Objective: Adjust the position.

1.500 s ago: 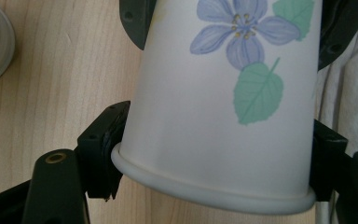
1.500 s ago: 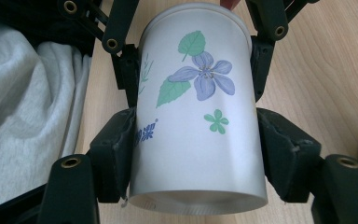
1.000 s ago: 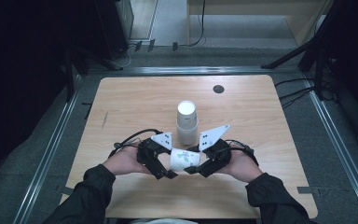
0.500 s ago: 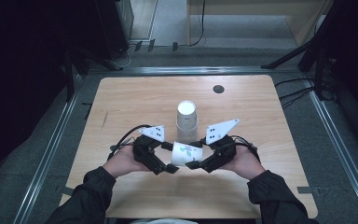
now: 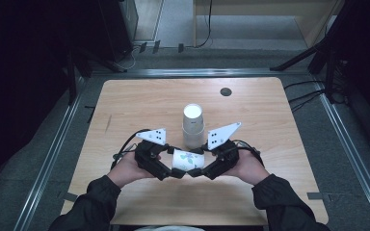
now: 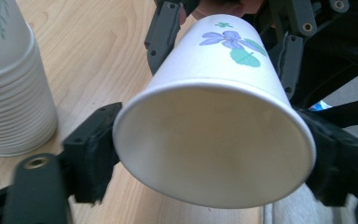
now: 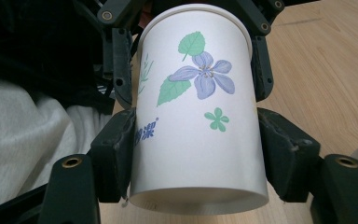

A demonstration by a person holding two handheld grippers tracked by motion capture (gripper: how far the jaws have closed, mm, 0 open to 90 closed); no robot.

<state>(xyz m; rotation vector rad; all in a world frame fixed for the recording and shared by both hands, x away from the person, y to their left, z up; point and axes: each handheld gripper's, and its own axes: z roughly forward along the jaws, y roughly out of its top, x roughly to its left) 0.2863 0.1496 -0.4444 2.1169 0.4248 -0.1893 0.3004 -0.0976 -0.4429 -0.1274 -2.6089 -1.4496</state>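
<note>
Both forearms in dark sleeves come in low, hands near each other at the desk's near edge. Left tongs and right tongs point inward, tips facing. Left jaws have just been closing, now at the held thing's wide end. Right jaws clamped on its narrow end.

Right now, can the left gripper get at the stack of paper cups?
Probably not yet. The left gripper has just been closing its jaws around the rim end of the flowered paper cup; the cup stack stands unobstructed just beyond.
</note>
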